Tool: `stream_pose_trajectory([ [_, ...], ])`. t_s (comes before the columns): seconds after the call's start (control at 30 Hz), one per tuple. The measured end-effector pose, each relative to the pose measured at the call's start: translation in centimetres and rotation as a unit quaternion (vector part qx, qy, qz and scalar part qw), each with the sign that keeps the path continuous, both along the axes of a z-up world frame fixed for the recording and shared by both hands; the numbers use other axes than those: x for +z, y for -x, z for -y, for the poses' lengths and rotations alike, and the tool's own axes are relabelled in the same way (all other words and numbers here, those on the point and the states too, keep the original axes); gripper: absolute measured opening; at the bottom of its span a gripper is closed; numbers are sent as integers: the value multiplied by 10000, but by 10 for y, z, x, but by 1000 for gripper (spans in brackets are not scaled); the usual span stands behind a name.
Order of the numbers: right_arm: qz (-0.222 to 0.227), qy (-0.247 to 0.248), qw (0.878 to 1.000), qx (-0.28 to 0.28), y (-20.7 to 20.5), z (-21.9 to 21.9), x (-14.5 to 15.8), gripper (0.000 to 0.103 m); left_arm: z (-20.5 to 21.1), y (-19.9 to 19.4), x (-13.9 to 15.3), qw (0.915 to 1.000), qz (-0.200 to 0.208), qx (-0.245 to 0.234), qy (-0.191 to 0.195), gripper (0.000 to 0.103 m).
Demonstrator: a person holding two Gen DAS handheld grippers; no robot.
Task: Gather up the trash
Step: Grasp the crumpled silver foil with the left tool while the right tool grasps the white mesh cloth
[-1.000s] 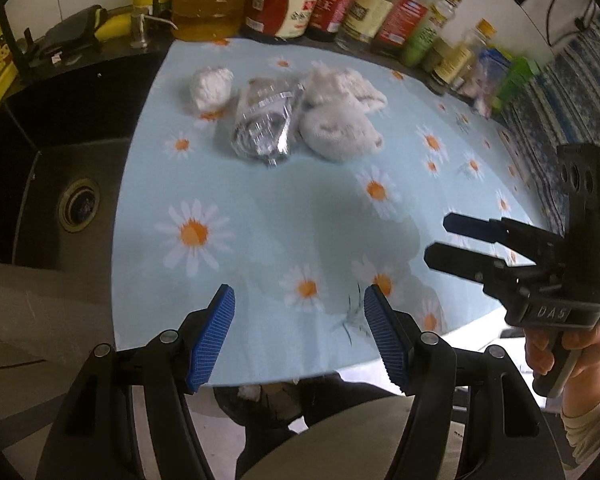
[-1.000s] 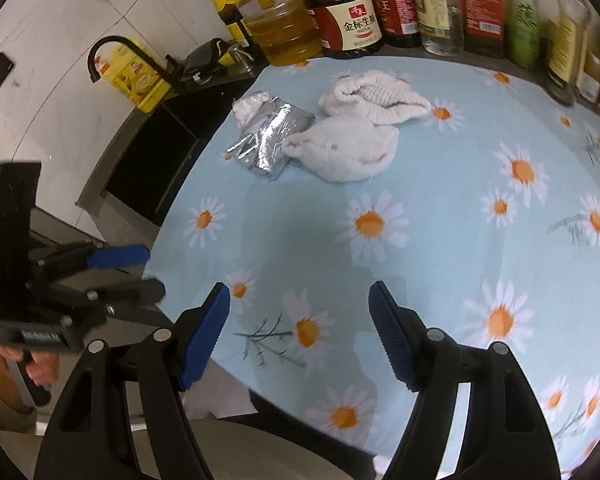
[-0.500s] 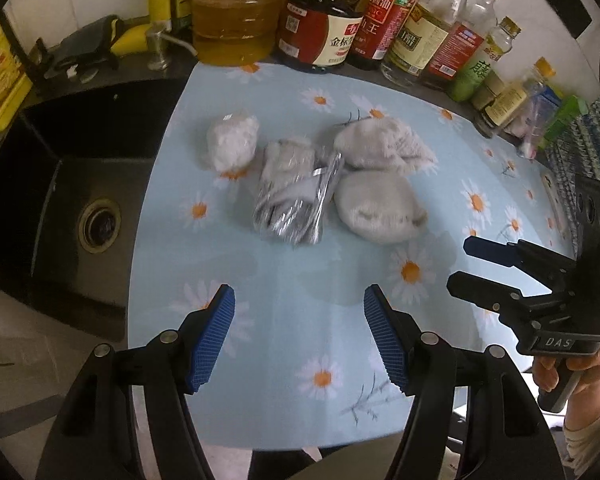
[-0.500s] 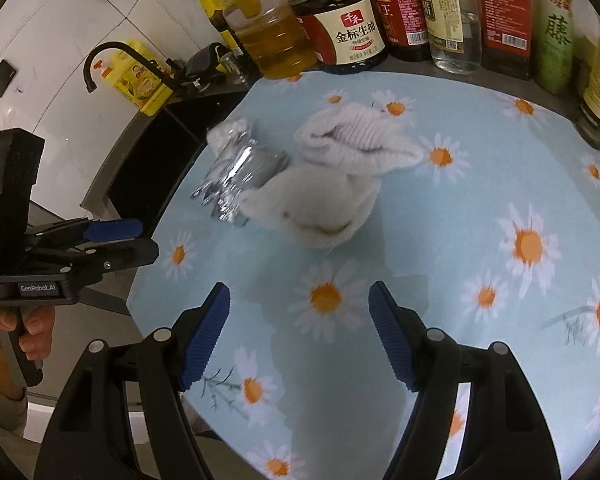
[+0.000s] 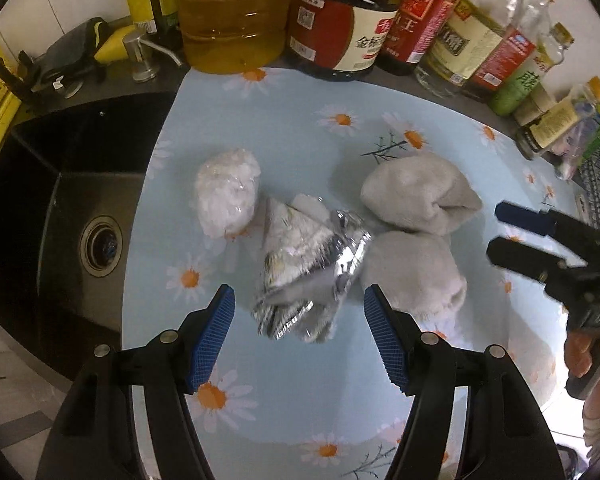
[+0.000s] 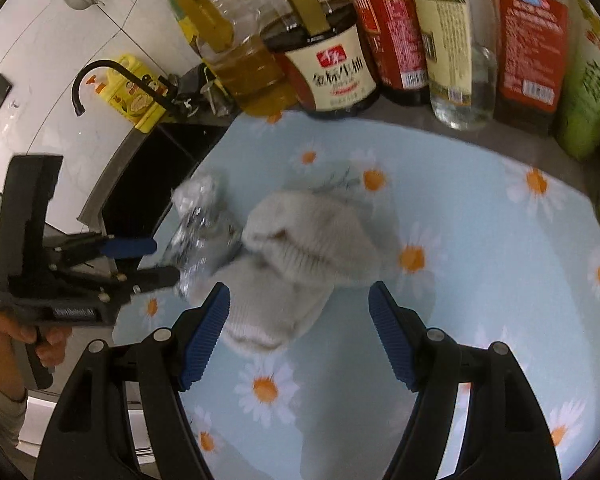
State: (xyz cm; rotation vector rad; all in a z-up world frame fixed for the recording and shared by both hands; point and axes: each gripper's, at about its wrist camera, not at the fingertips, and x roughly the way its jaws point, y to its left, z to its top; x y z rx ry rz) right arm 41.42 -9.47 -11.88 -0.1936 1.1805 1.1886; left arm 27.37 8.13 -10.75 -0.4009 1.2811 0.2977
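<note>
Two socks point(image 5: 416, 196) — one foil wrapper point(image 5: 312, 264)

- Bare daisy-printed pale blue cloth on the counter point(image 5: 300, 400) is lying open on the near side of the pile.
- A row of tall glass and plastic sauce and oil bottles point(image 5: 340, 20) is walling off the far edge.
- The crumpled silver foil wrapper point(image 5: 308, 268) and two rolled grey-white socks point(image 6: 300, 264) are crowding the middle, touching.
- The black sunken sink point(image 5: 60, 220) is dropping away left of the cloth.
</note>
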Motion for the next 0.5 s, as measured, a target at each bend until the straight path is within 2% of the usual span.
stream_pose_trajectory([
  [0.27,34,137,9999,95,-23,-20,-11,72,-7,-14,-7,10000,-32,17,78,65],
  [0.5,-152,249,9993,248,-30,-30,-28,71,-5,-23,-11,9998,-64,34,206,65],
])
